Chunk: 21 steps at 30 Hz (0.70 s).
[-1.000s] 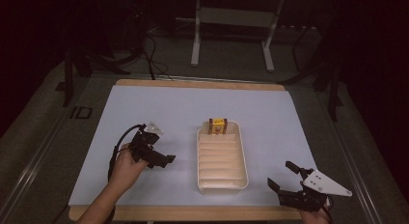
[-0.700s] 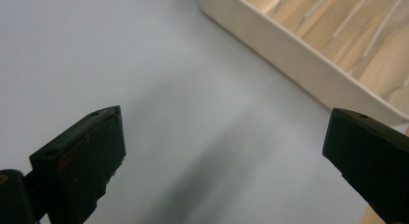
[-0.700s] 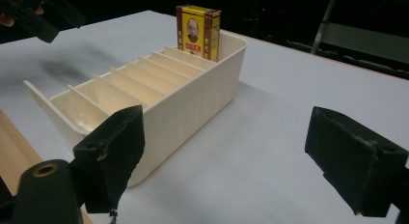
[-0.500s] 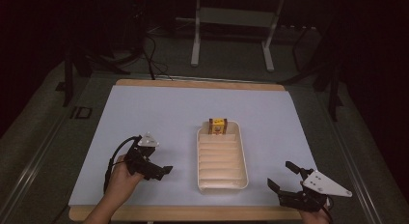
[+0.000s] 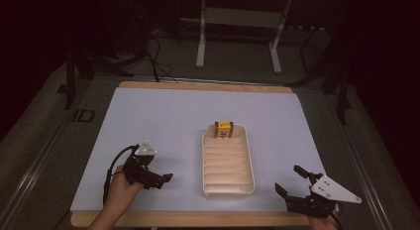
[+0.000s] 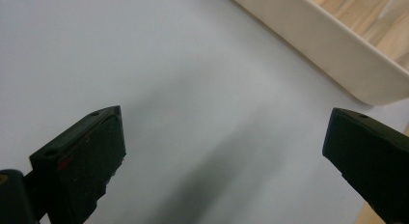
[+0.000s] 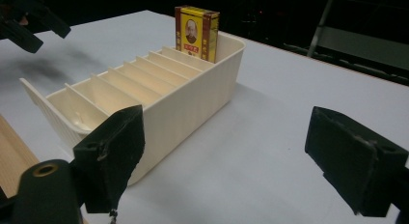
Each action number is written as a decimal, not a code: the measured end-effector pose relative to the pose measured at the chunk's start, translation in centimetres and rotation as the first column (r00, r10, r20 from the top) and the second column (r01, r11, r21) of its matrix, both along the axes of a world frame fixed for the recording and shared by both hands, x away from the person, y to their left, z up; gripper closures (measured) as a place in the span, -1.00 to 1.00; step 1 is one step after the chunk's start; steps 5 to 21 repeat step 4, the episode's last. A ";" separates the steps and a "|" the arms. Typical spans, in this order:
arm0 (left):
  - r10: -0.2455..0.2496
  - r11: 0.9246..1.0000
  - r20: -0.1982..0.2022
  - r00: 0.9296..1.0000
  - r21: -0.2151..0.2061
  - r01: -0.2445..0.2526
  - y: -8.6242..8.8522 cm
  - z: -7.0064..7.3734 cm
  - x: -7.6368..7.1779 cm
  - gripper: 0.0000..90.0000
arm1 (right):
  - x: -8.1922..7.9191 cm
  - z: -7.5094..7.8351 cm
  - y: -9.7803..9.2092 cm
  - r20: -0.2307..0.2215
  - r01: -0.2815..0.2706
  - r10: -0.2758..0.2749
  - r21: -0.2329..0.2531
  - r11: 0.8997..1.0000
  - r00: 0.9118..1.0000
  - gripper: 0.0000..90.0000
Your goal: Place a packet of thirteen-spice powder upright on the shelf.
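I see the left gripper (image 5: 154,179), jaws spread and empty, drawn back toward the table's near edge since a second ago. The right gripper (image 5: 295,186), also spread, is unmoved. The small yellow-and-brown box (image 5: 224,130) stands upright in the far slot of the cream ribbed plastic tray (image 5: 250,163).

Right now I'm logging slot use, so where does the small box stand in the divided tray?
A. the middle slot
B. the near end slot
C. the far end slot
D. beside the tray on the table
C: the small box stands upright in the divided tray's farthest slot.
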<state>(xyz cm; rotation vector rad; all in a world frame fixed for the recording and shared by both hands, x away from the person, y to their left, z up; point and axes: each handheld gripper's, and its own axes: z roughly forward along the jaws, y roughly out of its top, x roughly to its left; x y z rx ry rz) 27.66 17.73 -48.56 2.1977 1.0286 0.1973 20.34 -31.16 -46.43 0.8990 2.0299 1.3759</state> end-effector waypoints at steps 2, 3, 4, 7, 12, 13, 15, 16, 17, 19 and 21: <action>-0.002 1.000 -0.008 1.000 0.000 0.002 -0.1 -0.2 0.0 -0.97 | 0.0 0.0 0.0 0.000 0.000 0.000 0.000 1.000 1.000 -0.69; 0.000 1.000 -0.005 1.000 0.004 0.000 -0.1 -0.2 0.0 -0.97 | 0.0 0.0 0.0 0.001 0.000 0.000 0.000 1.000 1.000 -0.69; 0.000 1.000 -0.003 1.000 0.005 0.000 -0.1 -0.2 0.0 -0.97 | 0.0 0.0 0.0 0.000 -0.001 0.001 0.001 1.000 1.000 -0.69; 0.000 1.000 -0.003 1.000 0.005 0.000 -0.1 -0.2 0.0 -0.97 | 0.0 0.0 0.0 0.000 -0.001 0.001 0.001 1.000 1.000 -0.69; 0.000 1.000 -0.003 1.000 0.005 0.000 -0.1 -0.2 0.0 -0.97 | 0.0 0.0 0.0 0.000 -0.001 0.001 0.001 1.000 1.000 -0.69; 0.000 1.000 -0.003 1.000 0.005 0.000 -0.1 -0.2 0.0 -0.97 | 0.0 0.0 0.0 0.000 -0.001 0.001 0.001 1.000 1.000 -0.69; 0.000 1.000 -0.003 1.000 0.005 0.000 -0.1 -0.2 0.0 -0.97 | 0.0 0.0 0.0 0.000 -0.001 0.001 0.001 1.000 1.000 -0.69; 0.000 1.000 -0.003 1.000 0.005 0.000 -0.1 -0.2 0.0 -0.97 | 0.0 0.0 0.0 0.000 -0.001 0.001 0.001 1.000 1.000 -0.69; 0.000 1.000 -0.003 1.000 0.005 0.000 -0.1 -0.2 0.0 -0.97 | 0.0 0.0 0.0 0.000 -0.001 0.001 0.001 1.000 1.000 -0.69; 0.000 1.000 -0.003 1.000 0.005 0.000 -0.1 -0.2 0.0 -0.97 | 0.0 0.0 0.0 0.000 -0.001 0.001 0.001 1.000 1.000 -0.69; 0.000 1.000 -0.003 1.000 0.005 0.000 -0.1 -0.2 0.0 -0.97 | 0.0 0.0 0.0 0.000 -0.001 0.001 0.001 1.000 1.000 -0.69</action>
